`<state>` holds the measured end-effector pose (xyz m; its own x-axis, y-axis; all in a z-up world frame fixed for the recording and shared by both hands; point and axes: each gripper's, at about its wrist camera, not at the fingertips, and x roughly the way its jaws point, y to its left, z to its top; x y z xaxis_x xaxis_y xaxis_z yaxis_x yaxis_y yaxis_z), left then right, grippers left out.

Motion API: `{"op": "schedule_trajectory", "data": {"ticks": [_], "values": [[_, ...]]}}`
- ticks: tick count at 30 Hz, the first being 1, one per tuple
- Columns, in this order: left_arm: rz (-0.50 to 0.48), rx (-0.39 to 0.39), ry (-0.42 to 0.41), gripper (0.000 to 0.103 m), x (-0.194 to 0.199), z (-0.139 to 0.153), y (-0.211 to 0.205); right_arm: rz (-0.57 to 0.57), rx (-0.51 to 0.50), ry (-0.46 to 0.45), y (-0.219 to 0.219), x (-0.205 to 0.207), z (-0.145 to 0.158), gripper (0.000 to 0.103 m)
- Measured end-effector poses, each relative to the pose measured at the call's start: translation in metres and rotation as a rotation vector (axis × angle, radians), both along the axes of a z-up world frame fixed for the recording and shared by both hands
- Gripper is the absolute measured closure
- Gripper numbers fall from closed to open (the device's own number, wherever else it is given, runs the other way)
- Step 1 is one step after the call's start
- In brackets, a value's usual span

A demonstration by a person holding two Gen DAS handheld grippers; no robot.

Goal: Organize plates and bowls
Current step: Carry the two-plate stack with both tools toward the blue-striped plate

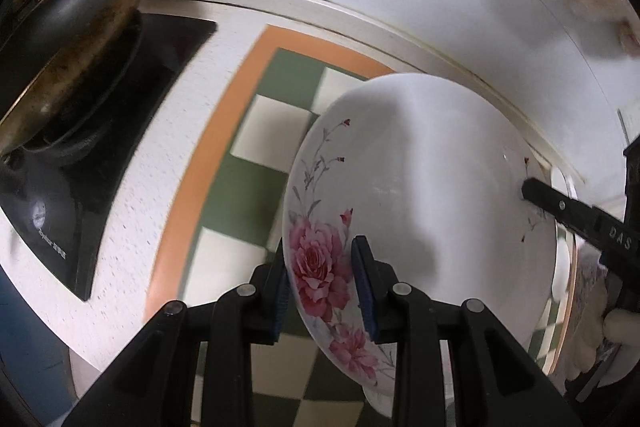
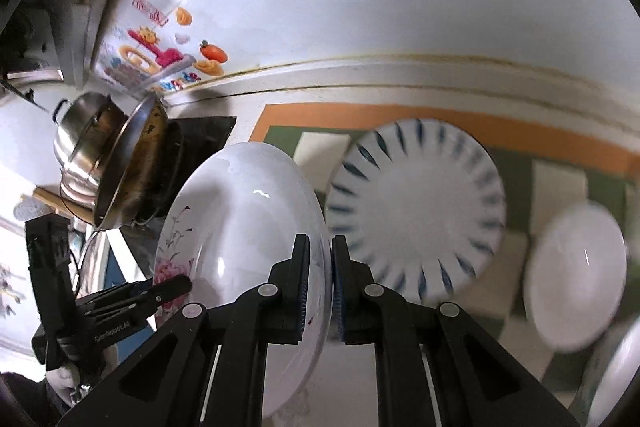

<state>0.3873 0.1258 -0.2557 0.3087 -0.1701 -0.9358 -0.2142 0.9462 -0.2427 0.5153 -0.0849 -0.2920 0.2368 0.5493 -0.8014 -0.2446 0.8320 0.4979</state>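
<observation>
**Rose plate held at 2 rims above the checked mat**

The checked mat covers the counter, green and cream squares inside an orange border, and serves as the landmark here. Off its left edge stands the black stove with a dark pan on it.

On the mat lies the blue-striped plate, flat and face up. Just to that plate's right, also on the mat, sits a plain white bowl, blurred.

Above the mat's left part, clear of its surface, is the rose plate, tilted steeply in both views rather than lying flat.

The left gripper is clamped narrowly on the plate's rose-printed rim, 1 pad on each face. The right gripper is pinched almost closed on the opposite rim. So the plate spans between the 2 grippers, neither nearer than the other.

The relation that matters, as I judge it: the blue-striped plate lies ahead and to the right of the right gripper, so stacking would carry the rose plate rightward across the mat.
</observation>
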Motion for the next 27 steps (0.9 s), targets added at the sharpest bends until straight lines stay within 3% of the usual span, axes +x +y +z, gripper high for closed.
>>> {"op": "schedule_trajectory", "data": {"ticks": [5,13,27], "values": [[-0.065,-0.004,0.025,0.077,-0.017,-0.006,-0.027,-0.075,0.028,0.024,-0.043,-0.051,-0.004,0.090],[-0.159,0.009,0.094,0.077,-0.041,-0.031,-0.070,-0.159,0.050,0.100,-0.095,-0.114,-0.038,0.090],[-0.230,0.061,0.201,0.076,-0.048,-0.070,-0.109,-0.196,0.039,0.197,-0.123,-0.146,-0.093,0.090]]}}
